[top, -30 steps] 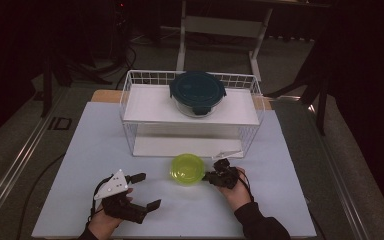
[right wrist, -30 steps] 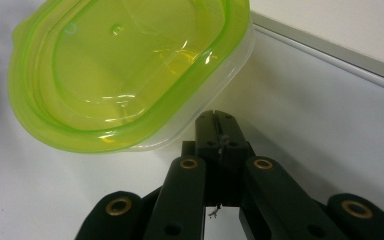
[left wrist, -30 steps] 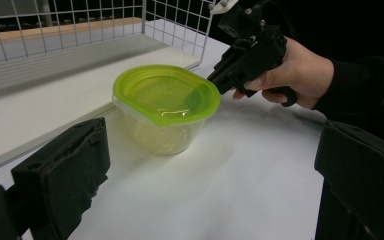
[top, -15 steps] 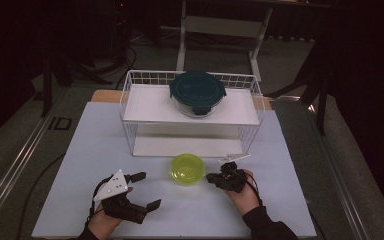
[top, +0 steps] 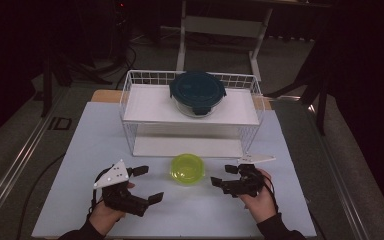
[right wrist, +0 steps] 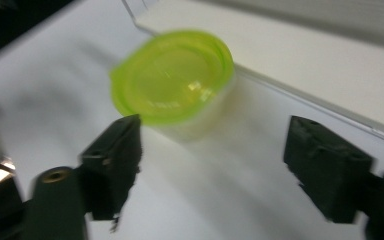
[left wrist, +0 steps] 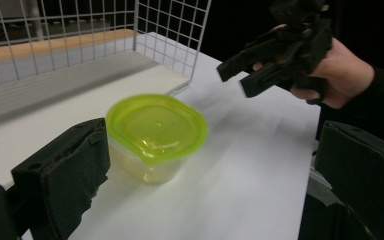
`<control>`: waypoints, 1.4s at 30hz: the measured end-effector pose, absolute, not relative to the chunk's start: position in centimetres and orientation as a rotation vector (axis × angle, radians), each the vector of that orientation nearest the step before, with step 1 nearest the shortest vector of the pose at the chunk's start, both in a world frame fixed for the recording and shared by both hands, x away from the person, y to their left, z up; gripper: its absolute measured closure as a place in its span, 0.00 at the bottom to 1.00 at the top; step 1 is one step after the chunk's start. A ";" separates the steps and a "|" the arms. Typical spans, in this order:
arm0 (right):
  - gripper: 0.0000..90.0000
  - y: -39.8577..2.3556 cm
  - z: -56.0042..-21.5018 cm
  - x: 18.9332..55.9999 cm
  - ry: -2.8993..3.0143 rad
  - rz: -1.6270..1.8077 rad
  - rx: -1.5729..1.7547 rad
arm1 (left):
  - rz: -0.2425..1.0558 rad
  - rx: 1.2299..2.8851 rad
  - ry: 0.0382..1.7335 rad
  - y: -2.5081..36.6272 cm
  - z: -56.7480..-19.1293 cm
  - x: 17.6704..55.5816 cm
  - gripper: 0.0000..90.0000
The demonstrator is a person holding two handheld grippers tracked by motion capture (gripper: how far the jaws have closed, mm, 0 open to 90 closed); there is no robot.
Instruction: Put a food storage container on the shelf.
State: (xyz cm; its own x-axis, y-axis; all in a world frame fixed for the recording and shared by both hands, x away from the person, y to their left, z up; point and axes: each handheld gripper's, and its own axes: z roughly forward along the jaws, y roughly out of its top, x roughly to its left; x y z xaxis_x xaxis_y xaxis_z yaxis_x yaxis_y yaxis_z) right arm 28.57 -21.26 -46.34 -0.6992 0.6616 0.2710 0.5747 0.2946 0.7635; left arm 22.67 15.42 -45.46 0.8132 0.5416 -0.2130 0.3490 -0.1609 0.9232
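A small clear container with a yellow-green lid (top: 187, 169) stands on the white table, just in front of the wire rack (top: 130, 107). My right gripper (top: 221, 176) is a little to its right, pointing at it. Its jaws have just been opening and stand apart with nothing between them; in the right gripper view the container (right wrist: 175, 80) lies beyond my right gripper (right wrist: 220, 165). My left gripper (top: 150, 183) is open at the container's near left, and the container (left wrist: 155, 130) sits ahead of its left jaw. The left gripper view also catches my right gripper (left wrist: 280, 50).
On the wire rack's upper shelf sits a glass container with a dark teal lid (top: 197, 92). The rack's lower shelf (top: 180, 146) is bare. The white table top (top: 95, 135) runs to edges at left, right and front; the floor around is dark.
My right gripper has drawn back to the right, away from the yellow-green container, and its jaws have opened. My left gripper has lifted slightly.
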 end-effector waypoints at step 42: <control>0.53 -19.1 -48.2 33.8 2.462 1.439 1.741 | -0.279 1.716 1.281 13.2 -49.0 32.5 0.34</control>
